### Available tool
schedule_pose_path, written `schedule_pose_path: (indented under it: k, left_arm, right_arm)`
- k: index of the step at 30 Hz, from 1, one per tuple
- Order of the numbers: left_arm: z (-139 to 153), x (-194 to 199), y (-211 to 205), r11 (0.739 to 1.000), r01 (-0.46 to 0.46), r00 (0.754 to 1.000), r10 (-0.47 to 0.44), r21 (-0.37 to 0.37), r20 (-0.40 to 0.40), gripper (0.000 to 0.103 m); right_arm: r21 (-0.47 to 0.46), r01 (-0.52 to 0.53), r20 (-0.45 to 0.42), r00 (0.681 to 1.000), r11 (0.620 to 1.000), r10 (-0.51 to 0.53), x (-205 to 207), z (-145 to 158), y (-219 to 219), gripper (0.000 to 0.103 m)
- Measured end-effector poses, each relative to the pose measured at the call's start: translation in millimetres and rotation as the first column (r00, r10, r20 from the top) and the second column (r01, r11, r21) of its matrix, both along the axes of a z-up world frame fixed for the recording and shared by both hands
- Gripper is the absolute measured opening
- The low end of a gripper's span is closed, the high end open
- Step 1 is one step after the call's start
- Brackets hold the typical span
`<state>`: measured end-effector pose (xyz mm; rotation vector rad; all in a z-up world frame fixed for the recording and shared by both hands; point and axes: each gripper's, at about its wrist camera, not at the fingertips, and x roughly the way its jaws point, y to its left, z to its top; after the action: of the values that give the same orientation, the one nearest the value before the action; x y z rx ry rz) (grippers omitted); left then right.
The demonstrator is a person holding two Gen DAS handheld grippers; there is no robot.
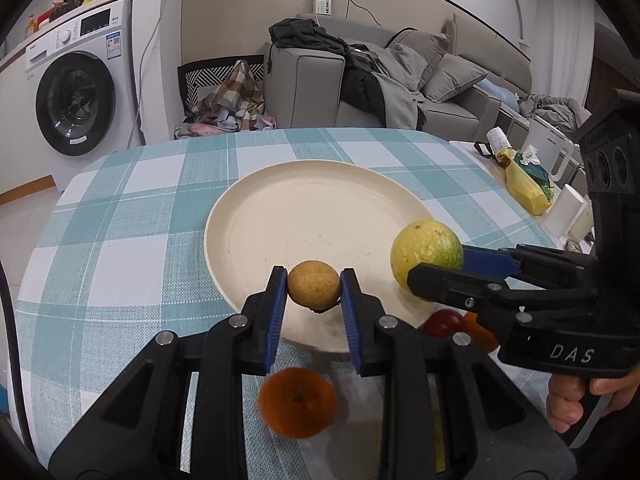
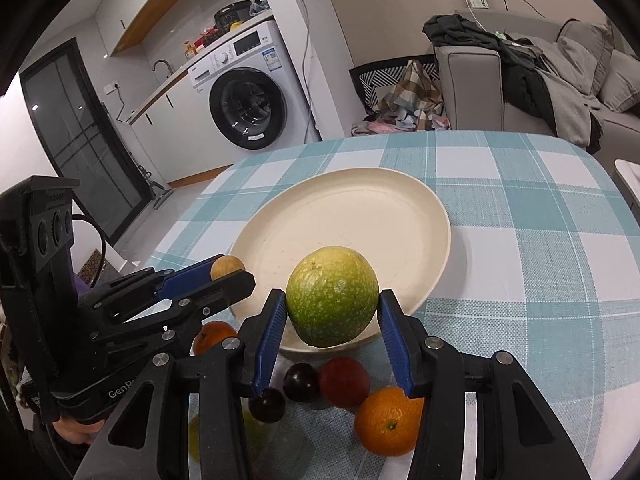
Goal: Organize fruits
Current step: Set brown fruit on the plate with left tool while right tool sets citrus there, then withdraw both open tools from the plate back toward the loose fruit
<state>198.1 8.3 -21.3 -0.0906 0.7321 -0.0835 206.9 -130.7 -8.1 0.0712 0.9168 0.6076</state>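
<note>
Fruit lies nearest, on the checked tablecloth (image 2: 540,248) below the raised fingers. In the right wrist view: an orange (image 2: 387,420) to the right, a red fruit (image 2: 344,380) beside it, two dark plums (image 2: 301,381) to its left, the lower one partly behind a blue pad. Second orange (image 2: 212,336) sits further left, under the other tool. Left wrist view shows a blurred orange (image 1: 297,402) on the cloth between its own finger bases, on what looks like clear plastic.

Left gripper (image 1: 314,286): clenched on a small tan round fruit (image 1: 314,283), blue pads pressing both its sides. Fruit hangs over the near rim of the plate (image 1: 320,184), not resting on it as far as I can tell.

Right gripper (image 2: 332,312): clamped on a larger green-yellow fruit (image 2: 332,296), a pad against each flank. Held just above the plate's near edge, slightly right of the tan one. A hand (image 1: 580,404) shows at this tool's grip in the left view.

Both tools point forward and down, side by side, tips near each other.

Plate: cream, round, shallow, nothing resting on its bare centre; faint scratch marks inside.

Beyond the table edge: washing machine (image 2: 248,108) to the left, a heap of checked cloth (image 2: 412,92) on the floor, a grey sofa (image 1: 440,88) with dark clothes thrown over its arm.
</note>
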Motion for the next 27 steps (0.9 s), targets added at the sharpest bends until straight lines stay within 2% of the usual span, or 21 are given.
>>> schedule_pose_path:
  k: [10, 17, 20, 22, 23, 24, 25, 27]
  left_arm:
    - [-5.6, 15.2, -2.7, 1.000, 0.000, 1.000, 0.000, 0.014, -0.023, 0.024]
    - [-8.7, 17.2, 1.3, 1.000, -0.011, 0.999, 0.011, 0.009, -0.038, 0.025]
    - [-8.0, 12.0, 5.8, 1.000, -0.015, 0.999, 0.014, -0.009, -0.042, 0.044]
    - [-4.7, 3.2, 7.1, 1.000, -0.023, 0.999, 0.023, -0.001, -0.023, 0.067]
    - [-2.0, -1.8, 8.4, 1.000, -0.027, 1.000, 0.027, 0.005, -0.008, 0.071]
    - [0.6, -7.1, 9.3, 0.999, -0.032, 0.999, 0.031, 0.010, 0.003, 0.080]
    - [3.0, -11.6, 11.1, 0.999, -0.037, 0.999, 0.037, 0.015, 0.011, 0.086]
    - [7.2, -22.6, 13.0, 0.999, -0.042, 0.999, 0.042, 0.021, 0.024, 0.086]
  right_arm:
    - [-0.038, 0.005, -0.010, 1.000, 0.999, -0.006, 9.3, -7.6, 5.1, 0.048]
    - [-0.006, 0.015, -0.032, 0.999, 1.000, -0.015, 11.1, -7.0, 1.7, 0.049]
    - [0.004, 0.032, 0.027, 0.999, 0.999, -0.032, 4.6, 1.7, -3.8, 0.050]
    - [-0.012, 0.039, 0.044, 0.998, 0.999, -0.038, 1.6, 5.7, -6.0, 0.052]
    - [-0.022, 0.040, 0.047, 0.998, 0.999, -0.039, 0.2, 6.9, -7.4, 0.055]
    - [-0.032, 0.043, 0.050, 0.998, 0.999, -0.041, -2.3, 7.8, -9.8, 0.057]
    - [-0.036, 0.045, 0.054, 0.998, 0.998, -0.043, -3.8, 8.1, -11.6, 0.064]
    - [-0.039, 0.052, 0.063, 0.997, 0.998, -0.049, -9.7, 9.5, -17.3, 0.071]
